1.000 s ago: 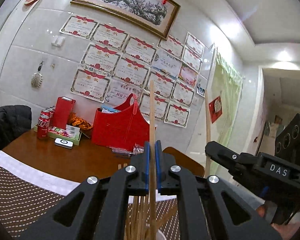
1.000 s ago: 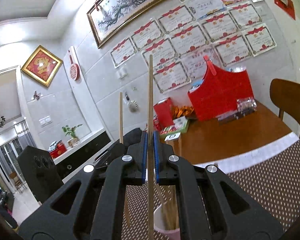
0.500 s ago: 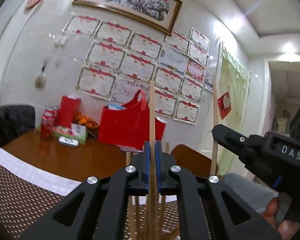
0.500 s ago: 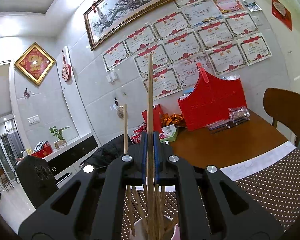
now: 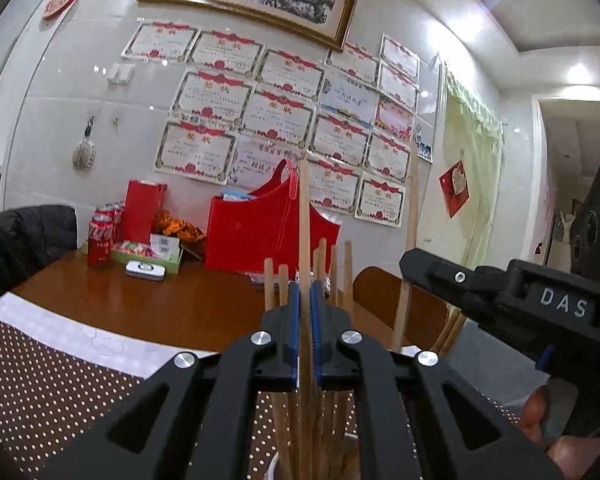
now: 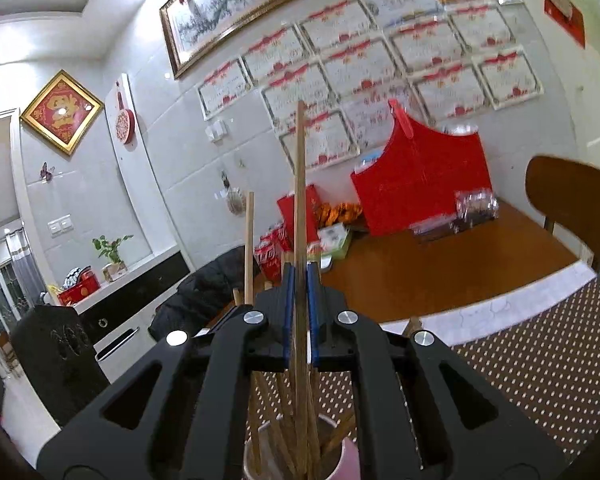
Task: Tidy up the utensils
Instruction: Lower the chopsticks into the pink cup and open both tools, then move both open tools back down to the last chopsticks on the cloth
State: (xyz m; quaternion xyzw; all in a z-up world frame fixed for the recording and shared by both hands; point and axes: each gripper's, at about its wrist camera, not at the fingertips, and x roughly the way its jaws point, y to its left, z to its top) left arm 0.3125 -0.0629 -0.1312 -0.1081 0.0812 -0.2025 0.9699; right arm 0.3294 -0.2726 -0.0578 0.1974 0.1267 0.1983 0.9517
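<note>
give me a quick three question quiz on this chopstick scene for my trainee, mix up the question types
1. True or false: the left claw is shut on an upright chopstick.
2. Where do the chopsticks' lower ends go? A) red bag B) cup C) chair
3. Fill in: the cup stands on a brown mat with white ____.

Key: 1 true. 2 B. 3 dots.
</note>
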